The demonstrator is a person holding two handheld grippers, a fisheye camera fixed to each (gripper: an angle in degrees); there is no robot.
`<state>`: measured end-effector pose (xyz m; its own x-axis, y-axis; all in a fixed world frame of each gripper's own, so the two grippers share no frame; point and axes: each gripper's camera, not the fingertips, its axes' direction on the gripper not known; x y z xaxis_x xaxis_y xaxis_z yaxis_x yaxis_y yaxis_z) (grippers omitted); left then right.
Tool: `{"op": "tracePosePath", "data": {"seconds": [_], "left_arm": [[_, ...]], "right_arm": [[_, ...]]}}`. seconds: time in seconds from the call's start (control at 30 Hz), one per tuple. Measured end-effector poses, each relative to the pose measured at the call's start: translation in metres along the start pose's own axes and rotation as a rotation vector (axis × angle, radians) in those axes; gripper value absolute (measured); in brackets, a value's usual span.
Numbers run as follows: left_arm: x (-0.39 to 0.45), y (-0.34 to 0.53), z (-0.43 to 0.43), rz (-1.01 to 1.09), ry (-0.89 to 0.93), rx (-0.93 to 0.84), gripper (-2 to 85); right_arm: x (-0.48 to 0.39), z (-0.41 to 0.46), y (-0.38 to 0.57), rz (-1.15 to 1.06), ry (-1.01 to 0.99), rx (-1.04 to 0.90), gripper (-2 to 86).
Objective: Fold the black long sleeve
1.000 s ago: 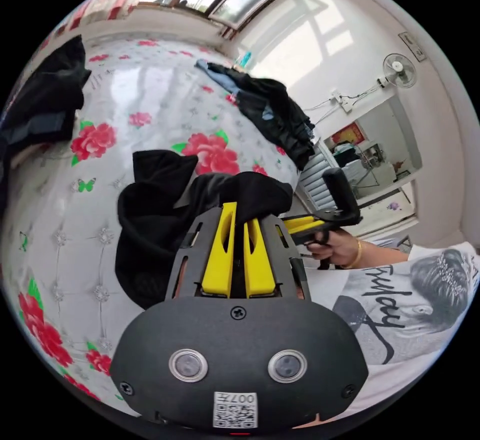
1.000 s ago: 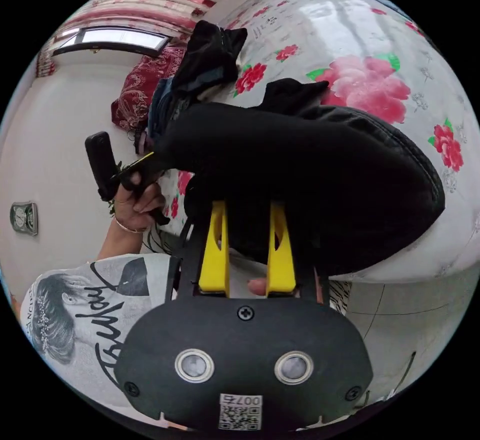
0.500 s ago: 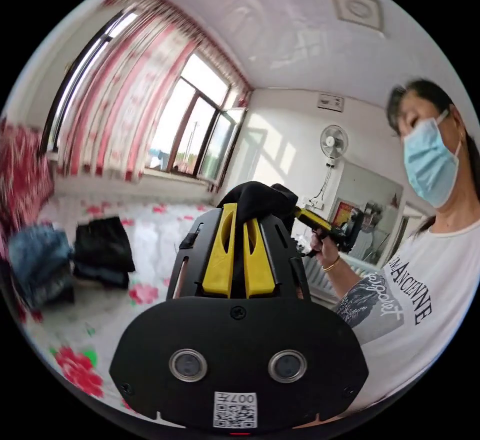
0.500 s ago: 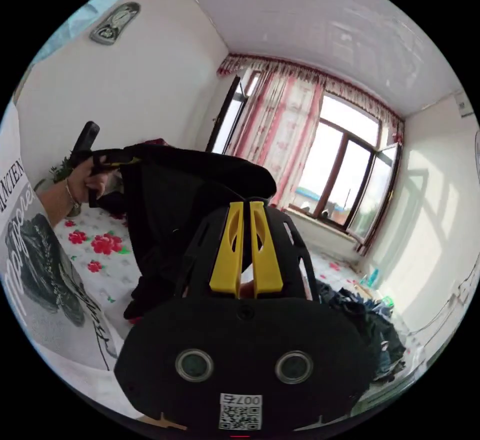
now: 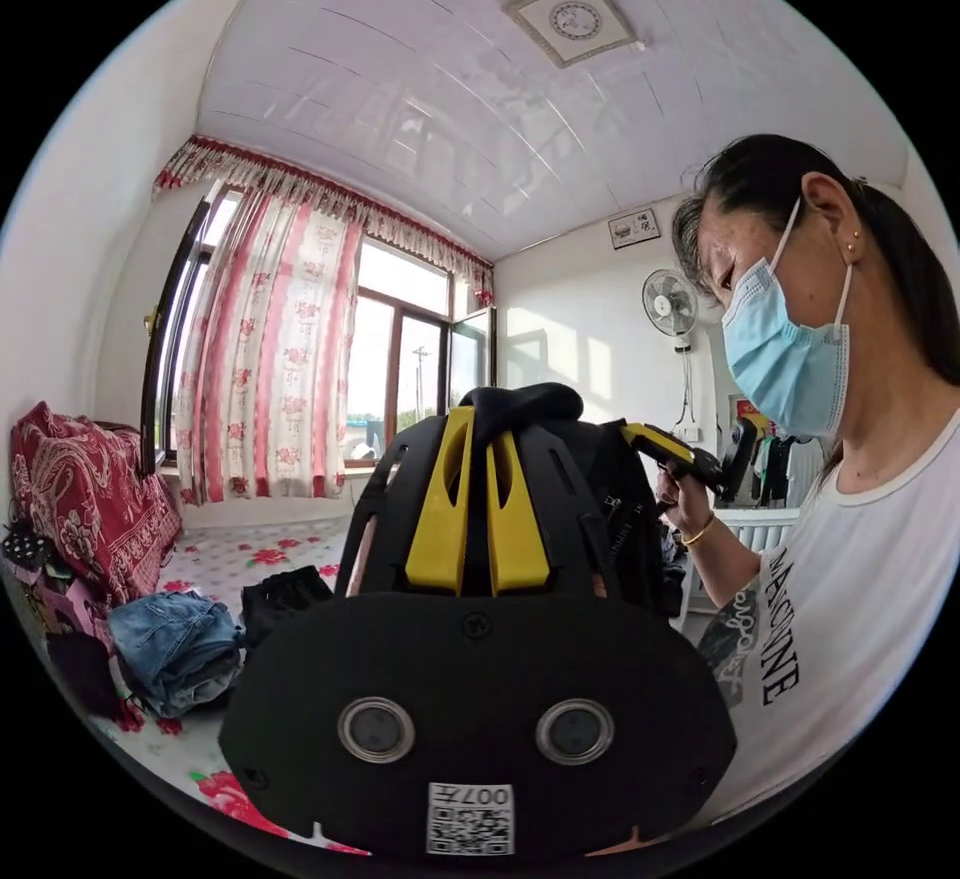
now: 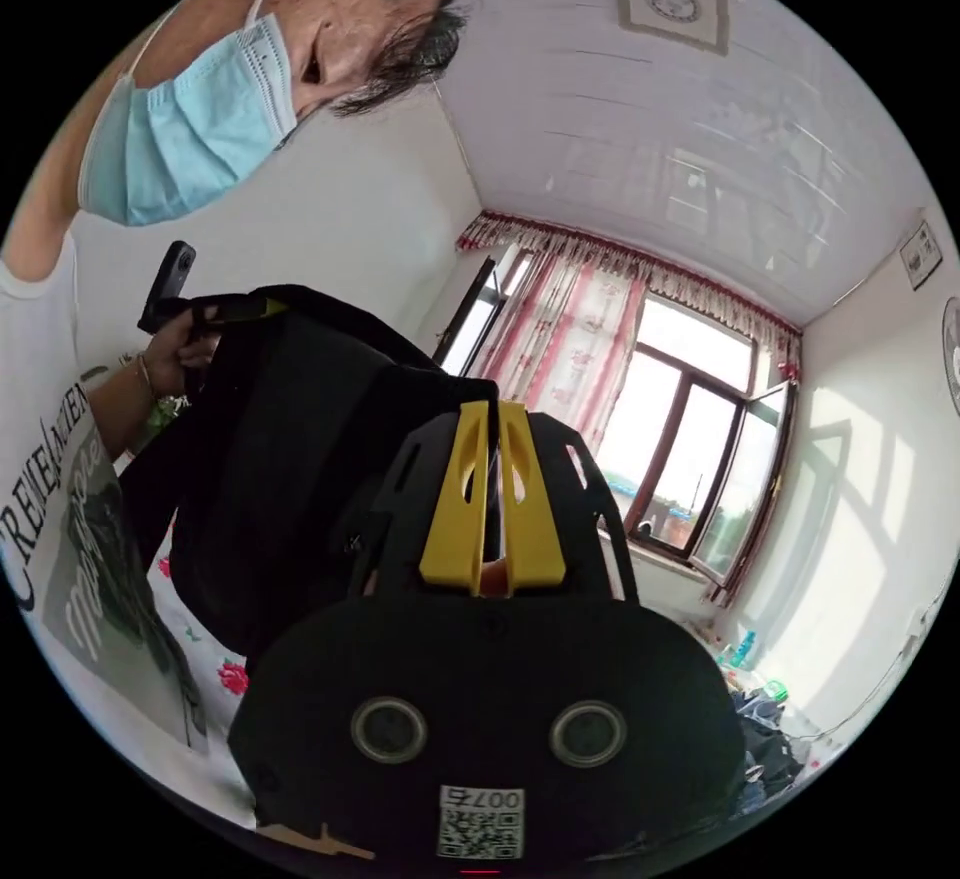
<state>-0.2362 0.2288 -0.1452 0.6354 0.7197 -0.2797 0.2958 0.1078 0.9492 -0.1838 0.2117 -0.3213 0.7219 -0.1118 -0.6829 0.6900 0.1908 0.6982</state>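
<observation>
2 hand-held grippers, left [image 5: 478, 416] and right [image 6: 492, 411], each clamped on the black long sleeve [image 6: 290, 439] stretched between them, hanging down.

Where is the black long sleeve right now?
The black long sleeve hangs in the air between the left gripper and right gripper, both clamped on it.

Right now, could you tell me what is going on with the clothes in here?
A person holds the black long sleeve up in the air between two handheld grippers. The left gripper and the right gripper each have their jaws shut on its fabric, so it hangs spread between them. Folded jeans lie on the flowered bed below.
</observation>
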Motion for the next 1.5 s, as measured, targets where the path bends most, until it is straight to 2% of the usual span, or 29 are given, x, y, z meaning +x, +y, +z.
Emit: {"op": "tracePosePath", "data": {"seconds": [0.07, 0.1, 0.17, 0.23, 0.3, 0.37, 0.43, 0.5, 0.67, 0.83, 0.9, 0.97, 1.0, 1.03, 1.1, 1.17, 1.23, 1.27, 1.33, 1.37, 1.43, 1.5], "left_arm": [[0.005, 0.008, 0.002, 0.01, -0.024, -0.041, -1.0], [0.005, 0.016, 0.006, -0.004, -0.05, -0.087, -1.0], [-0.003, 0.036, 0.018, -0.034, -0.07, -0.188, -1.0], [-0.025, 0.078, 0.037, -0.167, -0.039, -0.368, -1.0], [-0.038, 0.113, 0.045, -0.298, -0.01, -0.473, -1.0], [-0.036, 0.137, 0.047, -0.354, 0.015, -0.54, -1.0], [-0.022, 0.148, 0.052, -0.328, -0.041, -0.646, -0.9], [-0.014, 0.148, 0.054, -0.299, -0.064, -0.692, -0.9], [-0.01, 0.137, 0.047, -0.326, -0.037, -0.656, -0.9], [0.0, 0.13, 0.039, -0.346, -0.041, -0.634, -0.9], [0.001, 0.129, 0.036, -0.357, -0.051, -0.635, -0.9], [-0.001, 0.128, 0.035, -0.38, -0.071, -0.638, -0.9], [-0.003, 0.128, 0.035, -0.396, -0.078, -0.634, -0.9], [-0.005, 0.128, 0.036, -0.41, -0.085, -0.633, -0.9], [-0.008, 0.126, 0.04, -0.421, -0.108, -0.642, -0.9], [-0.01, 0.123, 0.044, -0.414, -0.137, -0.665, -0.9], [-0.013, 0.118, 0.044, -0.394, -0.206, -0.711, -0.9], [-0.014, 0.118, 0.044, -0.393, -0.224, -0.726, -0.9], [-0.02, 0.114, 0.036, -0.413, -0.259, -0.751, -0.9], [-0.021, 0.112, 0.033, -0.425, -0.256, -0.739, -0.9], [-0.027, 0.091, 0.018, -0.483, -0.249, -0.579, -0.9], [-0.039, 0.069, 0.016, -0.511, -0.169, -0.447, -0.9]], "right_arm": [[0.0, 0.012, 0.012, -0.018, -0.053, -0.053, 0.6], [0.004, 0.025, 0.022, 0.009, -0.145, -0.13, 0.9], [0.015, 0.053, 0.045, 0.132, -0.285, -0.264, 1.7], [0.029, 0.085, 0.094, 0.328, -0.39, -0.35, 4.4], [0.037, 0.112, 0.138, 0.496, -0.476, -0.442, 6.2], [0.037, 0.141, 0.182, 0.607, -0.516, -0.57, 7.6], [0.024, 0.174, 0.228, 0.647, -0.494, -0.729, 8.9], [0.011, 0.202, 0.253, 0.646, -0.521, -0.825, 9.8], [-0.022, 0.287, 0.314, 0.664, -0.614, -1.012, 11.1], [-0.077, 0.355, 0.404, 0.633, -0.588, -1.381, 11.2], [-0.101, 0.358, 0.423, 0.582, -0.611, -1.456, 10.6], [-0.114, 0.348, 0.414, 0.454, -0.47, -1.394, 8.7], [-0.128, 0.346, 0.416, 0.341, -0.423, -1.447, 6.8], [-0.138, 0.34, 0.409, 0.226, -0.409, -1.419, 4.3], [-0.137, 0.335, 0.406, 0.174, -0.395, -1.444, 2.0], [-0.107, 0.323, 0.395, 0.304, -0.336, -1.391, 0.9], [-0.038, 0.282, 0.363, 0.525, -0.188, -1.186, 0.2], [-0.02, 0.268, 0.352, 0.57, -0.155, -1.124, 0.1], [0.044, 0.205, 0.3, 0.651, -0.02, -0.864, -0.1], [0.056, 0.19, 0.286, 0.649, 0.017, -0.815, -0.1], [0.103, 0.14, 0.232, 0.658, 0.145, -0.628, -0.2], [0.133, 0.115, 0.197, 0.659, 0.174, -0.486, -0.2]]}}
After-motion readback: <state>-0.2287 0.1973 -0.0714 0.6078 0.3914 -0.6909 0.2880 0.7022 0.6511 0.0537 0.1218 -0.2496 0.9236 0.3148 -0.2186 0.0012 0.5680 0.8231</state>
